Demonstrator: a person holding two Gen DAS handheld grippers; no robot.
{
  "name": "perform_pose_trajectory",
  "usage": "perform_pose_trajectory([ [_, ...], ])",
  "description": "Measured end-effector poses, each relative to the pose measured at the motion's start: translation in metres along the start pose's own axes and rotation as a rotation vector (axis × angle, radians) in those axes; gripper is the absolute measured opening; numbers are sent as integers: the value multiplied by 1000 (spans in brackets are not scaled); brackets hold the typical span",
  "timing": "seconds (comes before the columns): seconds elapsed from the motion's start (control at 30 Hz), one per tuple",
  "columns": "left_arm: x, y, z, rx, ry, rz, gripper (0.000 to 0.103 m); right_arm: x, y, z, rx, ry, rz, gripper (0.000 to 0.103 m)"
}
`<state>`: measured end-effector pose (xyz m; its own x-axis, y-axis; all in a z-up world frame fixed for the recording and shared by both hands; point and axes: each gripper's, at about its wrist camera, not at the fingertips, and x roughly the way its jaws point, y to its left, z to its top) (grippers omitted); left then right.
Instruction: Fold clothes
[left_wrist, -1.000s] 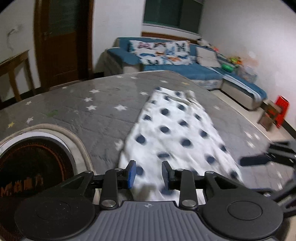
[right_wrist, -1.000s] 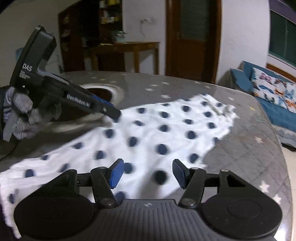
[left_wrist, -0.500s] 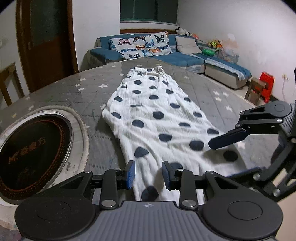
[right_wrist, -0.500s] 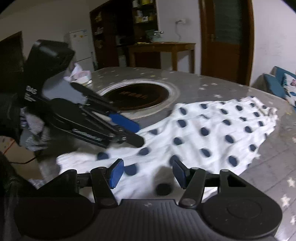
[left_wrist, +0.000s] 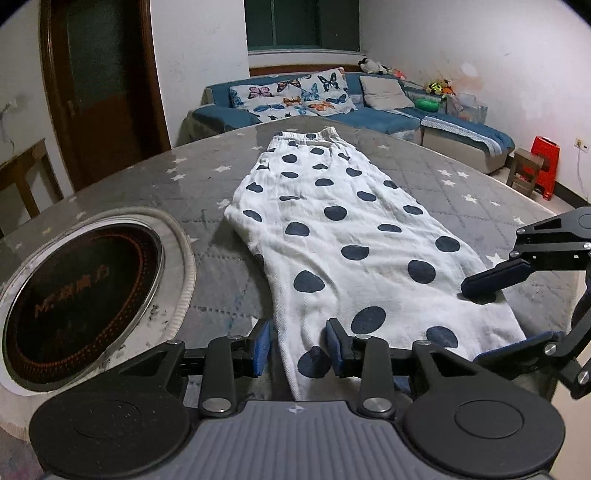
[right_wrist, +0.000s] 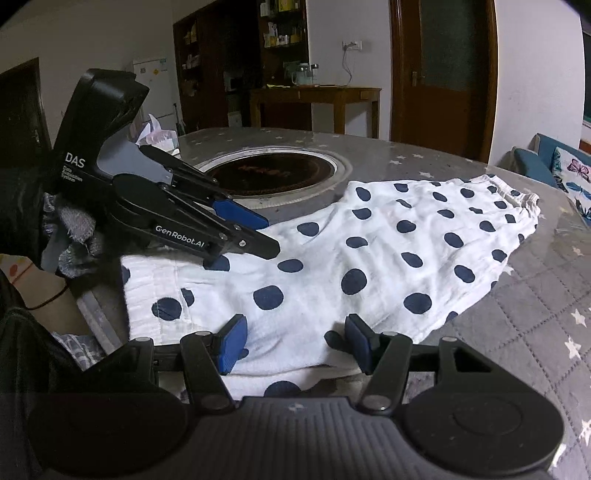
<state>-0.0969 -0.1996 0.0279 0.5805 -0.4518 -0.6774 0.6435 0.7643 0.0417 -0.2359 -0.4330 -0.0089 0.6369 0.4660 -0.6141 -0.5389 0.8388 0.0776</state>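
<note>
White trousers with dark blue dots (left_wrist: 343, 229) lie flat and lengthwise on the grey star-patterned table (left_wrist: 147, 184), waistband at the far end. My left gripper (left_wrist: 297, 345) is open, its jaws either side of the near left corner of the hem. My right gripper (right_wrist: 295, 341) is open over the near right part of the hem; it also shows in the left wrist view (left_wrist: 495, 310), its fingers above and below the cloth edge. The trousers (right_wrist: 388, 258) and the left gripper (right_wrist: 240, 232) show in the right wrist view.
A round inset hotplate (left_wrist: 74, 295) sits in the table left of the trousers. A blue sofa (left_wrist: 332, 107) and a red stool (left_wrist: 545, 162) stand beyond the table. A wooden side table (right_wrist: 317, 103) and door stand behind.
Both grippers have drawn back to the near hem end. The trousers now lie stretched out flat and still, where a second ago they were blurred and moving.
</note>
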Motion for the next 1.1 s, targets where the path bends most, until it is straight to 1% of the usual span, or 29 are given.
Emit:
perform_pose_trajectory([
  [0.13,-18,1,10,9,-46,-4,35,-12,-13,17,66,-33,12,60],
  [0.17,-22,-1,13,12,-56,-21,35,-13,-20,23,84,-41,5,60],
  [0.23,-27,-7,17,21,-64,-79,35,-14,-35,33,115,-54,-22,60],
  [0.33,-33,-17,23,34,-72,-164,35,-6,-62,51,131,-38,-87,60],
  [0.4,-30,-22,22,34,-52,-208,37,2,-85,63,158,-29,-124,60],
  [0.5,-26,-23,17,18,-19,-247,43,14,-119,80,202,-29,-160,59],
  [0.57,-25,-22,15,10,-5,-257,50,29,-148,93,236,-24,-195,59],
  [0.63,-24,-21,13,2,10,-266,53,43,-171,103,248,-17,-239,59],
  [0.73,-23,-19,10,-11,31,-280,56,65,-207,116,301,-6,-291,58],
  [0.83,-21,-18,7,-23,52,-294,58,89,-237,125,330,13,-341,58],
  [0.97,-21,-15,6,-35,65,-297,60,116,-269,129,380,14,-383,58],
  [1.1,-22,-12,6,-43,67,-291,62,134,-286,129,419,11,-413,58],
])
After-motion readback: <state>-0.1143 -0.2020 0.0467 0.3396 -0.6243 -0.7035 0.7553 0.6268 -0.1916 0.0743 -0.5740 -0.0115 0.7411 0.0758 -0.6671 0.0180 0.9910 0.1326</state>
